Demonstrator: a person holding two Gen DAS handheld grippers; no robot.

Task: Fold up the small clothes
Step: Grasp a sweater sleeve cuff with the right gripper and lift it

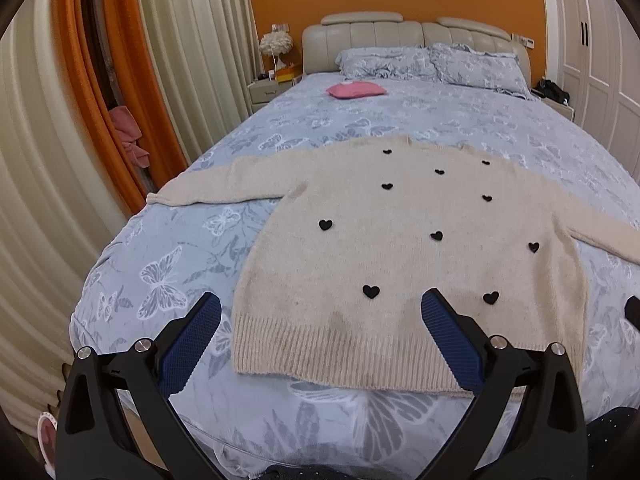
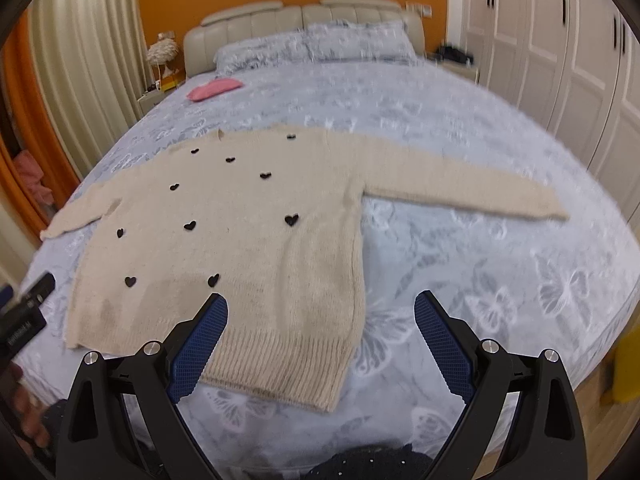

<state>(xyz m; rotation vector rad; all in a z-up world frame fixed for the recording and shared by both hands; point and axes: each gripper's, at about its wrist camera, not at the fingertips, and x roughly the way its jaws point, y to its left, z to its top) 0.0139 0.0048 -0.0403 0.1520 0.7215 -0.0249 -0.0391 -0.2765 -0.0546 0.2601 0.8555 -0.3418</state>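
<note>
A cream knit sweater [image 1: 400, 248] with small black hearts lies flat, front up, on the blue butterfly bedspread [image 1: 168, 264], both sleeves spread out sideways. It also shows in the right wrist view [image 2: 240, 240], its right sleeve [image 2: 460, 188] stretched out. My left gripper [image 1: 320, 308] is open and empty, hovering above the sweater's ribbed hem near its left corner. My right gripper [image 2: 320, 304] is open and empty above the hem's right corner. The left gripper shows at the left edge of the right wrist view [image 2: 28, 304].
A folded pink garment [image 1: 356, 90] lies near the pillows [image 1: 432, 62] at the bed's head. A nightstand [image 1: 268, 90] and curtains [image 1: 172, 60] stand on the left, white wardrobes [image 2: 560, 60] on the right. Dark clothing [image 2: 372, 462] sits at the bed's near edge.
</note>
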